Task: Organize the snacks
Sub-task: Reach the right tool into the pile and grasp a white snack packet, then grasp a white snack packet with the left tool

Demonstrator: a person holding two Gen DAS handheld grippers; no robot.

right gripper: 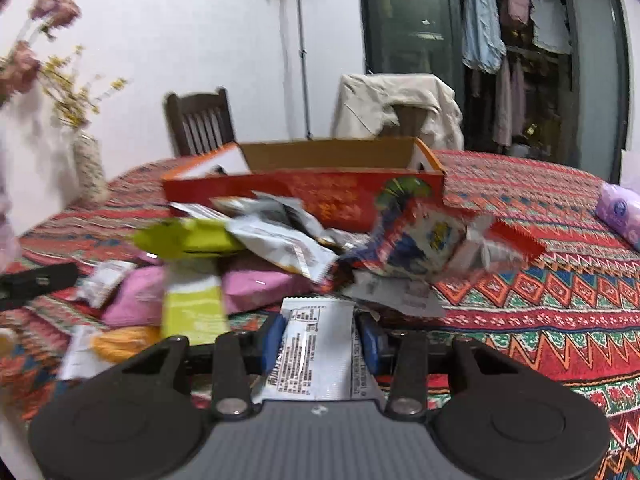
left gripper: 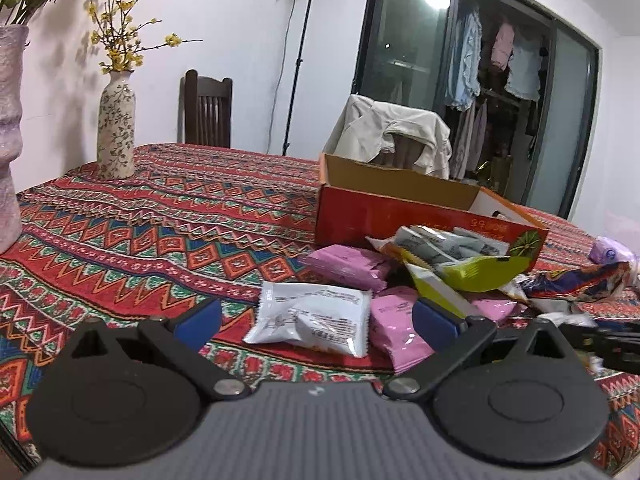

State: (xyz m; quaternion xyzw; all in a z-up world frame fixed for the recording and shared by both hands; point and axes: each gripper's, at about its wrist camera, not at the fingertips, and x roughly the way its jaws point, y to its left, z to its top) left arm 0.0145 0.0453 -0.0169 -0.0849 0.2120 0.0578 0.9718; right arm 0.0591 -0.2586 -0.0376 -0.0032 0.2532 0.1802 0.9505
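Right wrist view: white snack packet (right gripper: 316,344) sat between the blue pads of the right gripper (right gripper: 322,340), jaws clamped on it, in front of the snack pile (right gripper: 256,248) and the open red box (right gripper: 320,188) on the patterned tablecloth (right gripper: 540,280). Left gripper (left gripper: 316,320) had its jaws wide apart, holding nothing, just short of another white packet (left gripper: 312,316) and pink packets (left gripper: 396,328).

lamplit, fisheye-warped, right view blurred

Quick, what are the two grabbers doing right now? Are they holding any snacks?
Left gripper: open, holding nothing; a white packet lies between its fingers.
Right gripper: closed on a white snack packet.
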